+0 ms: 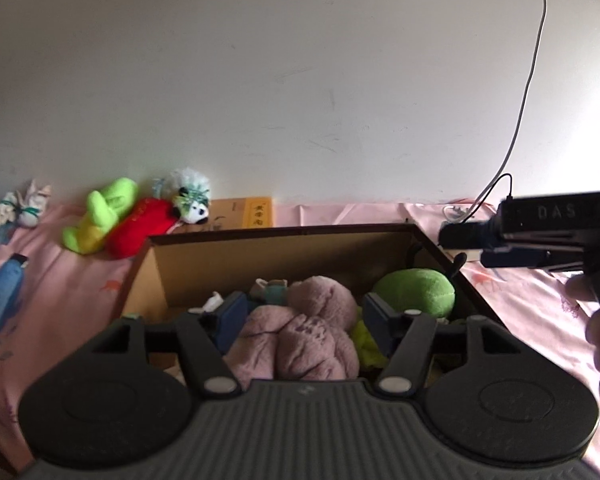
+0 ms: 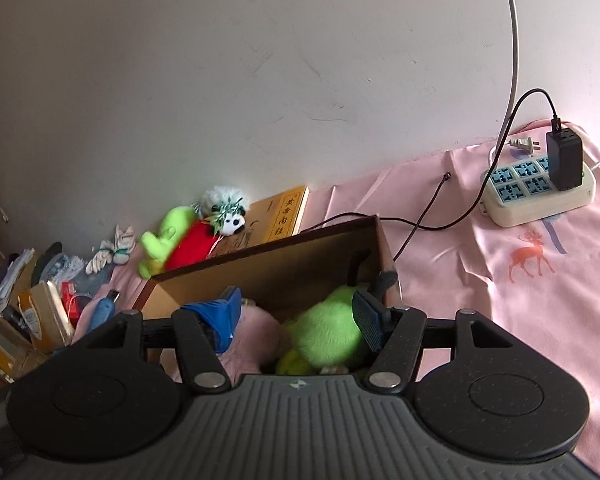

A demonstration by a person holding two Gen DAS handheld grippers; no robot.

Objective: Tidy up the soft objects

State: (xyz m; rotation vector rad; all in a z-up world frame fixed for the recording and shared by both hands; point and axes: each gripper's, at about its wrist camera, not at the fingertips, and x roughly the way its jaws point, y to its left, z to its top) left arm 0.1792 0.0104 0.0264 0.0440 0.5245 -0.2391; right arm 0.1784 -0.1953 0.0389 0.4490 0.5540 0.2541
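An open cardboard box (image 1: 280,232) (image 2: 268,252) sits on a pink sheet. Inside it lie a pink plush (image 1: 304,332) (image 2: 256,328) and a round green plush (image 1: 416,290) (image 2: 324,336). My left gripper (image 1: 304,316) hangs over the box, open, with the pink plush lying between its blue pads and a gap on the right side. My right gripper (image 2: 296,316) is open above the green plush, which lies against its right pad only. Outside the box, by the wall, lie a lime-green plush (image 1: 100,216) (image 2: 164,240), a red plush (image 1: 140,228) (image 2: 192,244) and a small panda (image 1: 192,200) (image 2: 228,216).
A yellow book (image 1: 244,212) leans on the wall behind the box. A power strip (image 2: 540,196) with a black charger and cables lies at the right. White cloth bundles (image 1: 16,208), a blue object (image 1: 0,296) and clutter (image 2: 32,304) lie at the left. A hand holds the other tool's body (image 1: 548,232).
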